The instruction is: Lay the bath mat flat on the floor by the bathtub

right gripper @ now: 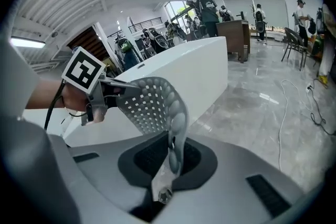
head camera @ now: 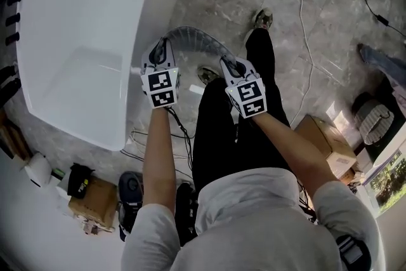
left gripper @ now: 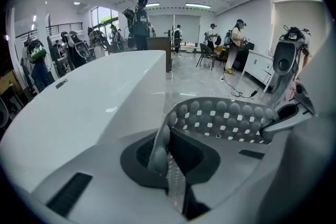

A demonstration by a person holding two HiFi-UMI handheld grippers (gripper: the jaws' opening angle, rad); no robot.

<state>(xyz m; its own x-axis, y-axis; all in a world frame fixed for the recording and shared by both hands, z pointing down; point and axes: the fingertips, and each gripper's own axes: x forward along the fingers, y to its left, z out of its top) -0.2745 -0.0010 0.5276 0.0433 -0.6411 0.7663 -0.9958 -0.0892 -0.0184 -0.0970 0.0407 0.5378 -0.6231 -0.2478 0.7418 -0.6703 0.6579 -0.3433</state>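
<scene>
A grey rubber bath mat [head camera: 193, 40] with rows of bumps and small holes hangs in an arch between my two grippers, above the marble floor beside the white bathtub [head camera: 82, 41]. My left gripper [head camera: 158, 55] is shut on the mat's left end, close to the tub's rim. My right gripper [head camera: 229, 65] is shut on the right end. In the left gripper view the mat [left gripper: 220, 118] curves away from the jaws toward the right gripper [left gripper: 286, 113]. In the right gripper view the mat [right gripper: 155, 102] bends toward the left gripper [right gripper: 107, 89], with the bathtub [right gripper: 194, 68] behind.
The person's legs and shoes [head camera: 263, 19] stand on the floor right of the mat. Cables [head camera: 307, 22] trail across the marble. A cardboard box [head camera: 327, 139] sits at the right, bags and clutter [head camera: 89, 190] at the tub's near corner. Several people [left gripper: 236, 42] stand far off.
</scene>
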